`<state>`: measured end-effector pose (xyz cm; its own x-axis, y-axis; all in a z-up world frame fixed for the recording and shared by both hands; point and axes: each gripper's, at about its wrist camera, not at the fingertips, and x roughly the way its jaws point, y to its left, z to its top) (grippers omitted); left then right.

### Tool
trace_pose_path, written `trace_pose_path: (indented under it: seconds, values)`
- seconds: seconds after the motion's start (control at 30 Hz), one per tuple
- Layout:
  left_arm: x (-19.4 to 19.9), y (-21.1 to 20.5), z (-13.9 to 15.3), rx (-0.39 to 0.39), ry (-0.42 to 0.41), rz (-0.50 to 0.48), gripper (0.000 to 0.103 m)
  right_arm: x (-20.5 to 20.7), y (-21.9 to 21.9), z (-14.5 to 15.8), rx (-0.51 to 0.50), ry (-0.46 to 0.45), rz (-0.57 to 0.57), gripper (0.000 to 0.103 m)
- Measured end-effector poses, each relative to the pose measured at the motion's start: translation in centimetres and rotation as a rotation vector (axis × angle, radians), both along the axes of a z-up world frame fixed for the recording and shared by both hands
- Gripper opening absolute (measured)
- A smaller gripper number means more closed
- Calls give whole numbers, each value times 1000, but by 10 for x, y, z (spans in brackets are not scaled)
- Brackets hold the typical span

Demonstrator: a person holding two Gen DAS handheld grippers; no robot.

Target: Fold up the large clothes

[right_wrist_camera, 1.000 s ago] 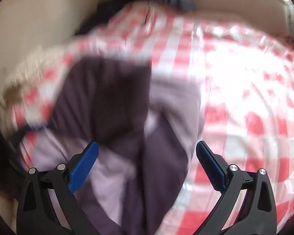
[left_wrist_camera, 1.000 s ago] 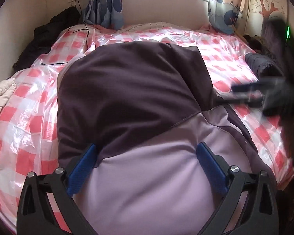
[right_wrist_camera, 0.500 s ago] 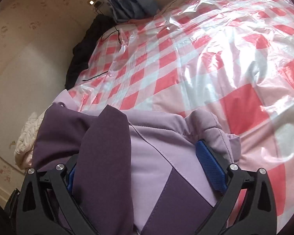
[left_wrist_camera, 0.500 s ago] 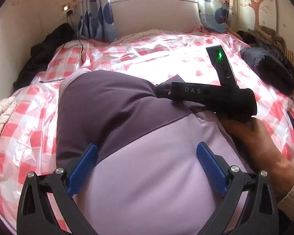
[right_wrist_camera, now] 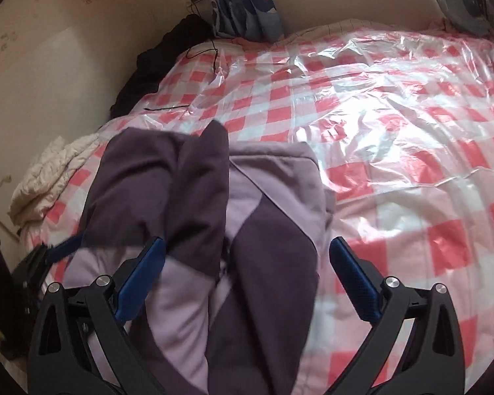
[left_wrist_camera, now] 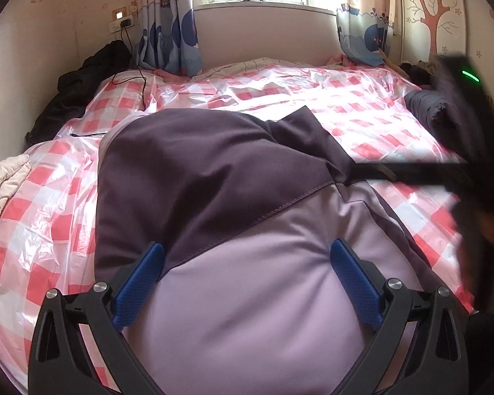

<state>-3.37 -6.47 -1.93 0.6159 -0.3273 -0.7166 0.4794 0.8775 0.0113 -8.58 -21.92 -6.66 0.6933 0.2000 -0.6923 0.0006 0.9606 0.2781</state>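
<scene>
A padded jacket in dark purple and pale lilac (left_wrist_camera: 233,230) lies folded on the red-and-white checked bed (left_wrist_camera: 345,105). My left gripper (left_wrist_camera: 247,260) is open, its blue pads straddling the lilac part without closing on it. In the right wrist view the jacket (right_wrist_camera: 194,217) lies in a narrow folded stack, and my right gripper (right_wrist_camera: 247,256) is open just above its near end. The right gripper's black body (left_wrist_camera: 457,151), blurred, shows at the right edge of the left wrist view. The left gripper's blue finger (right_wrist_camera: 62,248) shows at the jacket's left side.
A clear plastic sheet covers the bed. A black garment (left_wrist_camera: 79,98) and a charger cable (left_wrist_camera: 138,82) lie at the far left corner. A dark rolled garment (left_wrist_camera: 428,108) lies at the right edge. A cream quilt (right_wrist_camera: 46,177) hangs off the left side. Curtains and a window stand behind.
My right gripper has lifted back off the jacket and swung to the right. A dark purple flap now lies turned over on the jacket's far right corner. My left gripper stays in place.
</scene>
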Motion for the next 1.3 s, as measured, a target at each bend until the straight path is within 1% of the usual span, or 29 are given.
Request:
trace_pose_path:
  seconds: [0.07, 0.1, 0.2, 0.27, 0.33, 0.4, 0.5, 0.57, 0.6, 0.67, 0.7, 0.73, 0.77, 0.8, 0.83, 0.87, 0.93, 0.97, 1.0, 1.03, 1.07, 1.1, 1.13, 1.17, 1.2, 1.23, 1.27, 1.3]
  values:
    - [0, 0, 0, -1, 1, -1, 96, -14, 4, -13, -44, 38, 9, 96]
    - [-1, -2, -1, 7, -2, -2, 96, -17, 6, -26, -47, 64, 14, 96]
    - [-2, -6, -3, 40, -16, -1, 96, -14, 5, -47, 11, 91, 11, 96]
    - [-1, -7, -5, 52, -16, 5, 96, -10, 9, -51, 1, 106, 13, 96]
    - [1, -8, -8, 59, -13, 14, 96, -3, 18, -56, -50, 114, 25, 96]
    - [4, -10, -12, 72, -10, 23, 96, 4, 22, -59, -68, 126, 34, 96]
    - [5, -9, -13, 70, -2, 23, 96, 4, 20, -61, -32, 152, 32, 96]
    - [3, -8, -12, 69, -10, 22, 97, 1, 14, -54, 4, 173, 9, 96]
    - [3, -6, -11, 64, -9, 21, 97, -10, 14, -44, 6, 163, -20, 96]
    - [4, 0, -10, 39, -1, 22, 97, -37, 17, -29, 0, 108, -38, 96]
    - [5, 2, -9, 32, 1, 21, 97, -51, 17, -28, 17, 101, -56, 96]
    - [5, 3, -9, 23, 3, 21, 97, -57, 17, -34, 34, 119, -66, 96]
    - [5, 2, -10, 22, 5, 19, 97, -60, 18, -46, 58, 151, -74, 96]
    - [5, 0, -10, 35, 3, 15, 97, -58, 18, -62, 93, 178, -73, 96]
    - [3, -5, -11, 59, -4, 15, 97, -54, 18, -68, 94, 188, -66, 96]
    - [3, -8, -11, 81, -9, 17, 97, -49, 18, -68, 79, 198, -54, 96]
    - [3, -7, -4, 89, 15, 10, 97, -43, 22, -52, -2, 226, -41, 96]
    - [0, -1, 5, 72, 38, 20, 97, -47, 27, -37, -78, 203, -53, 96]
    - [-5, 6, 14, 42, 54, 41, 97, -57, 35, -17, -152, 142, -57, 96]
    - [-10, 14, 19, 13, 66, 53, 97, -70, 43, -1, -182, 65, -41, 96]
    - [-17, 23, 22, -19, 85, 65, 97, -81, 50, 7, -207, 20, -32, 96]
    - [-22, 28, 21, -25, 103, 69, 97, -86, 57, 6, -231, 22, -32, 96]
    - [-27, 32, 19, -28, 114, 71, 97, -86, 64, -4, -255, 57, -17, 96]
    - [-34, 35, 16, -33, 122, 75, 97, -79, 70, -25, -278, 134, 3, 96]
    - [-40, 37, 14, -32, 129, 78, 97, -71, 66, -40, -252, 184, 13, 96]
    - [-48, 39, 12, -24, 129, 85, 97, -66, 59, -52, -199, 210, 11, 96]
    - [-55, 41, 12, -18, 130, 92, 97, -65, 53, -55, -154, 227, 5, 96]
    - [-65, 47, 12, -32, 152, 105, 97, -63, 49, -54, -134, 241, 4, 96]
